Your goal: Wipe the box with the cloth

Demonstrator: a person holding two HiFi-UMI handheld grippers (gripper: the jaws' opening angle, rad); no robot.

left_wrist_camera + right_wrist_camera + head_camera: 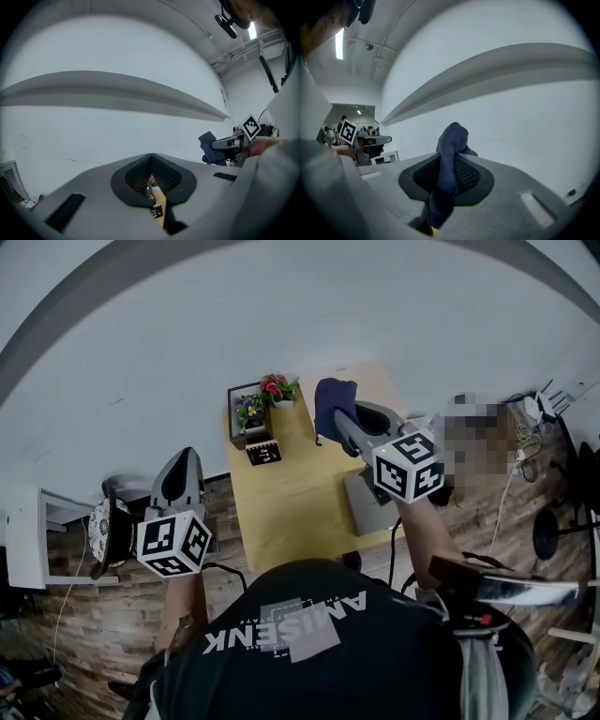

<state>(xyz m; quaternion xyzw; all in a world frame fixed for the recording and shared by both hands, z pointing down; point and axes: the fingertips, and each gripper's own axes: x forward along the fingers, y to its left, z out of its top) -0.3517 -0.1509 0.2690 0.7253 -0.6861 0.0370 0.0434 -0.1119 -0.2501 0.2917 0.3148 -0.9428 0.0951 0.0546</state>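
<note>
The right gripper's (pixel 449 165) fingers (pixel 471 176) pinch the dark blue cloth (pixel 451 140), held above the bench's (pixel 291 507) far end. The left gripper's (pixel 151 161) fingers (pixel 133 177) are closed together and empty, left of the bench. The small black box (pixel 263 452) lies near the flowers (pixel 276 388).

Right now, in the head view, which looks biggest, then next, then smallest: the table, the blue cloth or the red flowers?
1. table
2. cloth, though it is held up nearer the camera, so it may look bigger than it is
3. red flowers
</note>
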